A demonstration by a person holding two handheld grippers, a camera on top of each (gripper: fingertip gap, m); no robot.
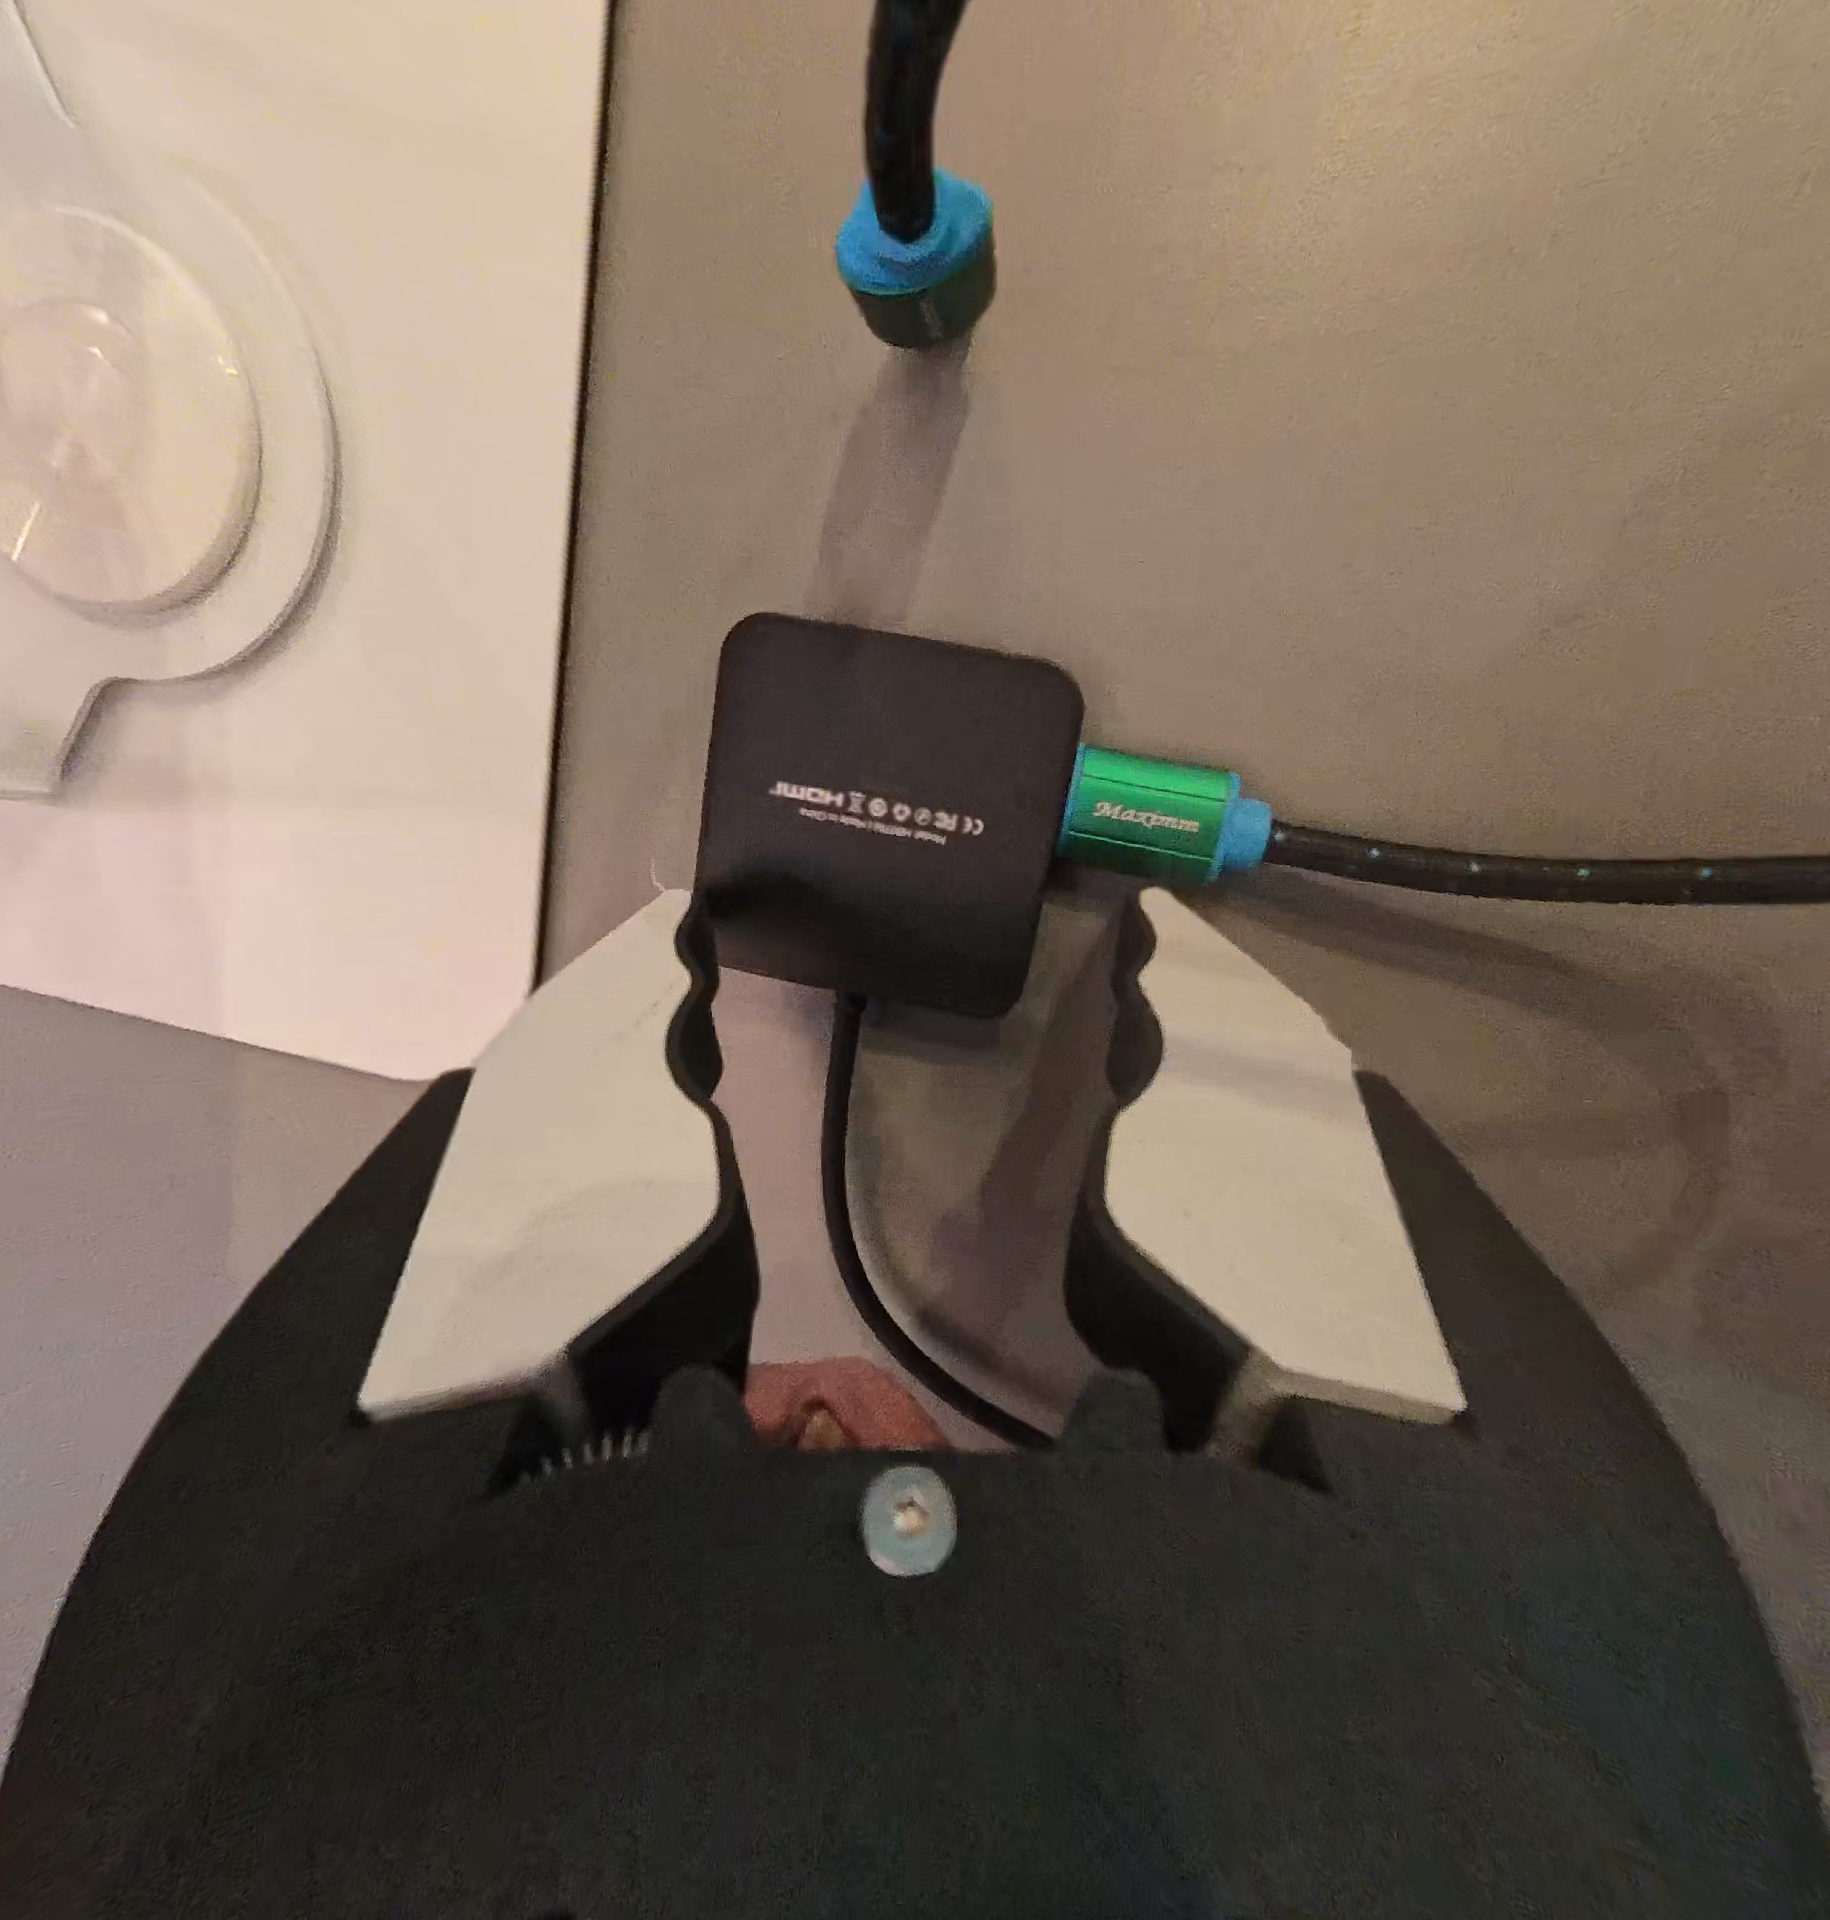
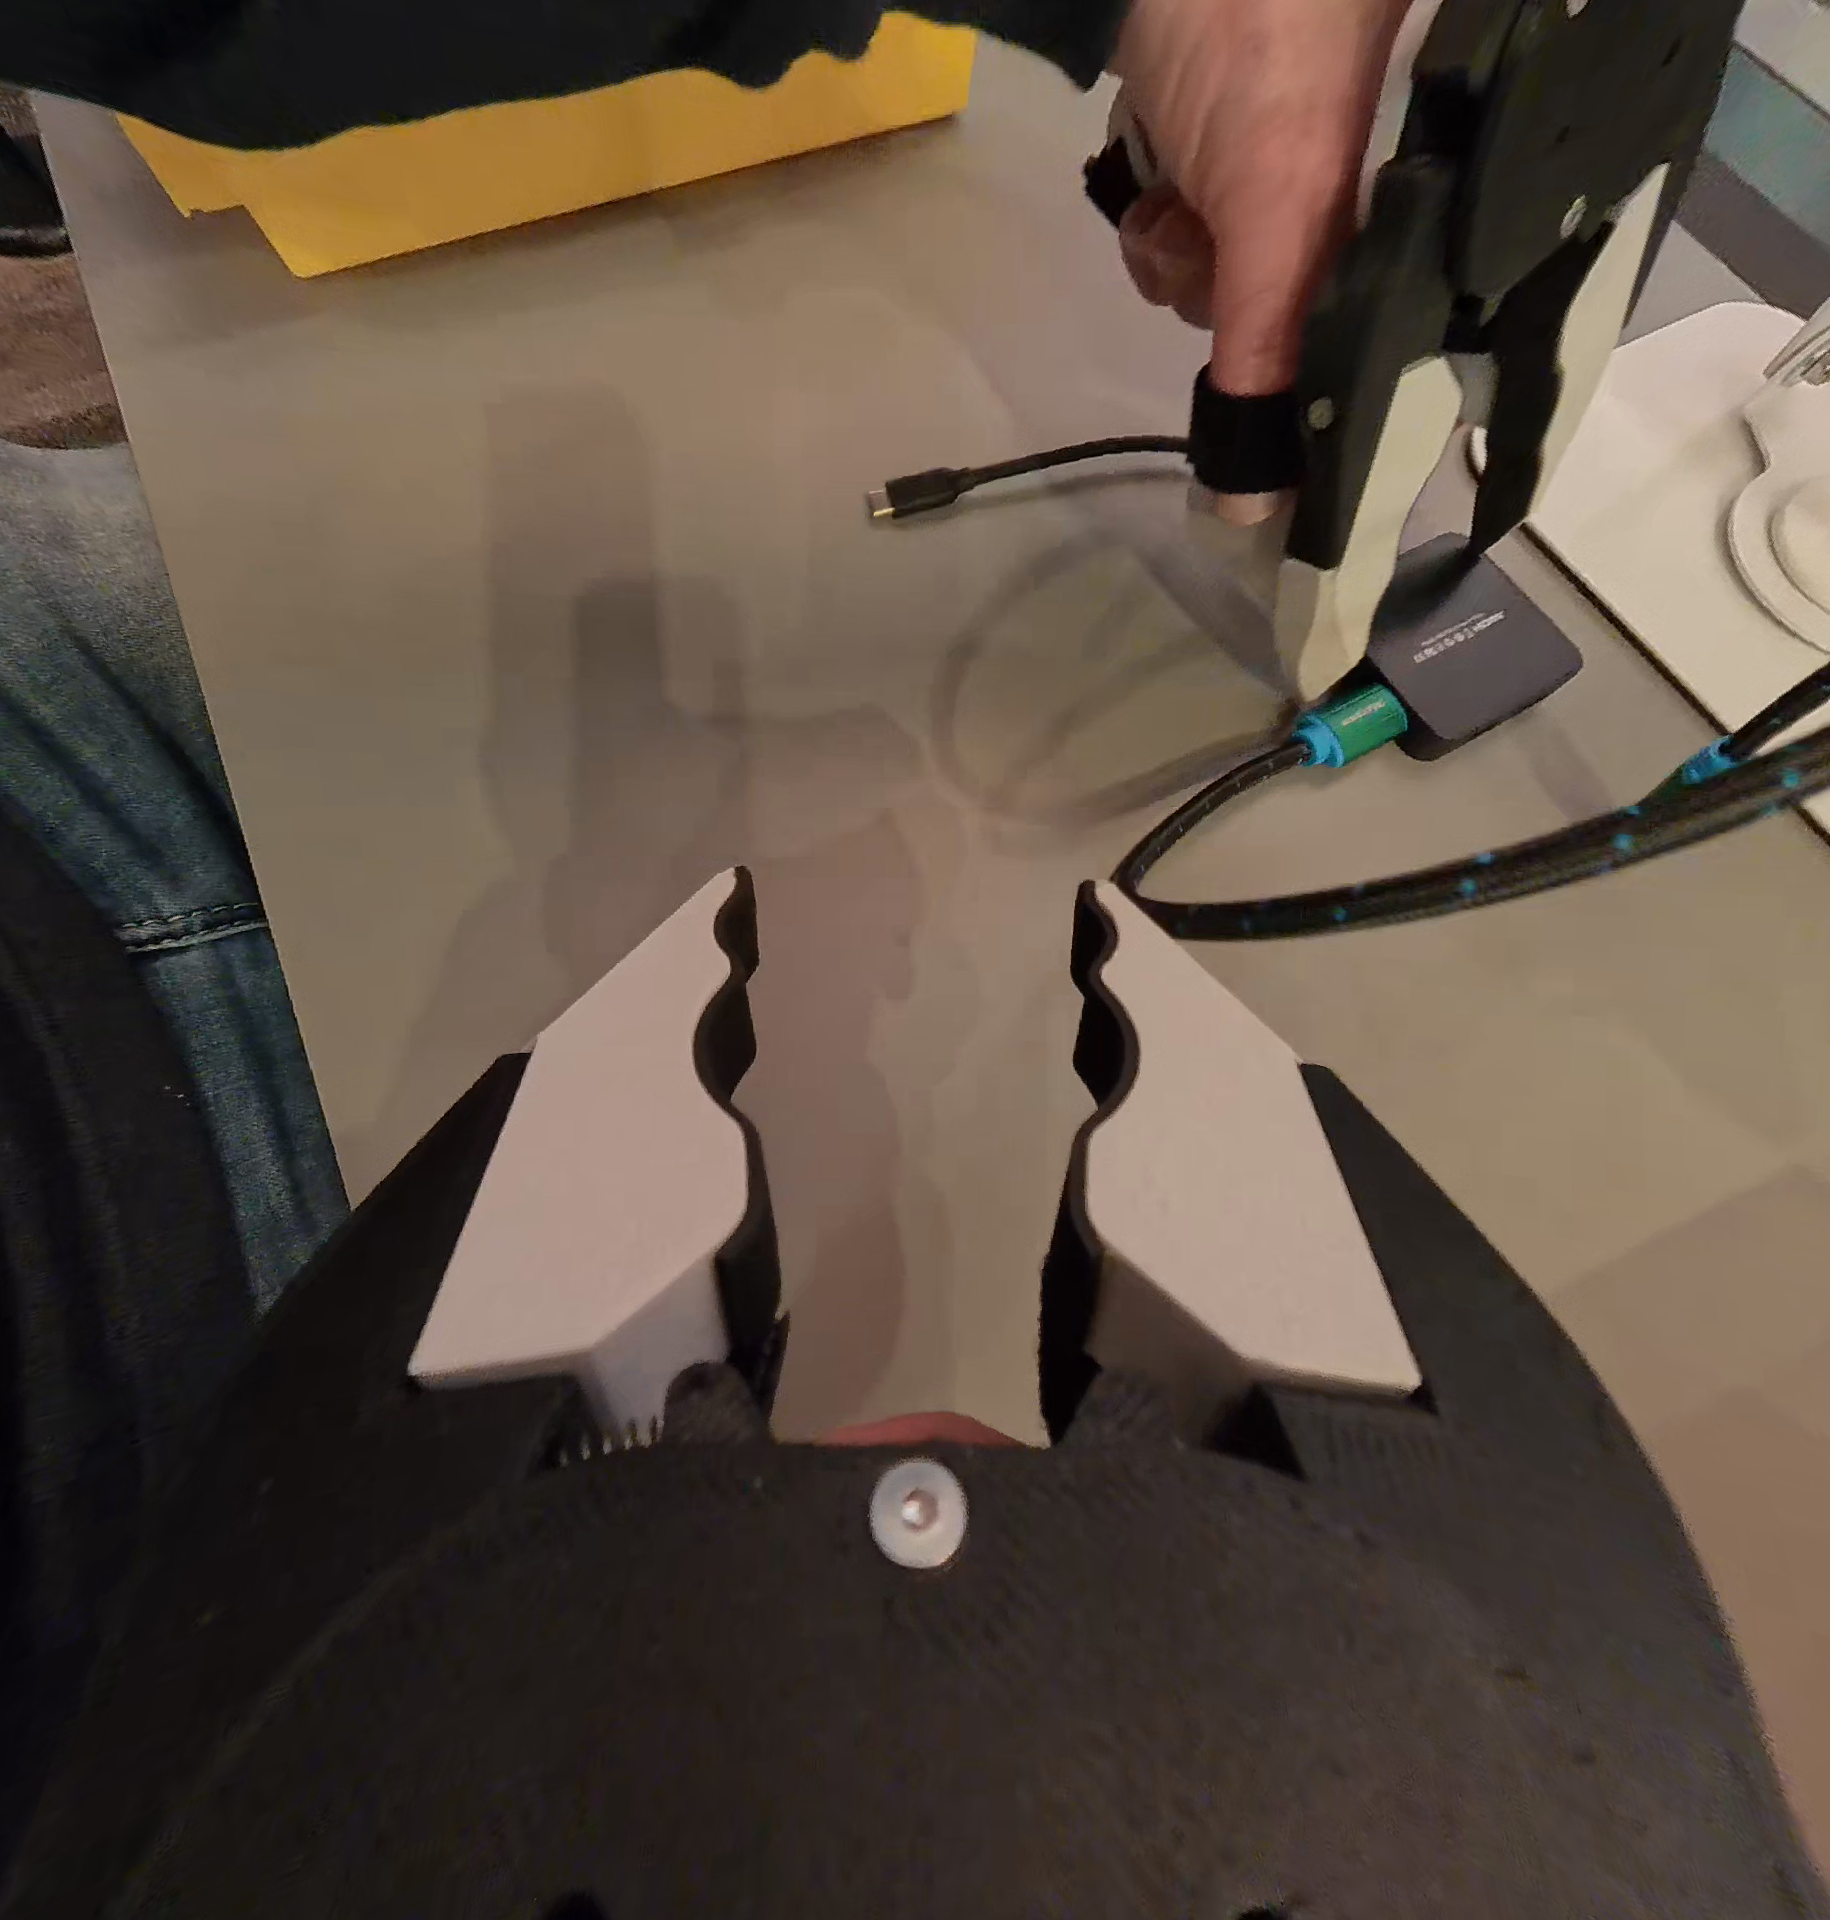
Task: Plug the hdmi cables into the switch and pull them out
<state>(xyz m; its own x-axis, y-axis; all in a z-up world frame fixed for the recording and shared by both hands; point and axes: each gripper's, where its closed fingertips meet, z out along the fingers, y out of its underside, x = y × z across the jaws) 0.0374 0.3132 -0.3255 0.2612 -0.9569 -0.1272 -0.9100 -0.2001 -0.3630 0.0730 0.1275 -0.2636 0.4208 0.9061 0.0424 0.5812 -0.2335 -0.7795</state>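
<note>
The black square switch (image 1: 890, 810) lies on the grey table (image 1: 1410, 520). One green HDMI plug (image 1: 1150, 821) sits in its right side, with a braided black cable (image 1: 1565, 862) running right. A second green-and-blue HDMI plug (image 1: 921, 270) lies loose beyond the switch. My left gripper (image 1: 911, 925) is open and straddles the switch's near edge; its left finger touches a corner and the right finger stands clear. The switch's thin cable (image 1: 849, 1195) runs back between the fingers. My right gripper (image 2: 916, 904) is open and empty, well short of the switch (image 2: 1472, 655).
A white board (image 1: 267, 779) with a clear plastic stand (image 1: 111, 416) lies left of the switch. The switch's small plug (image 2: 916, 499) rests on the table. A yellow box (image 2: 578, 177) stands at the far edge. A hand (image 2: 1233, 156) holds the left gripper (image 2: 1410, 623). Jeans (image 2: 80, 727) show at the left.
</note>
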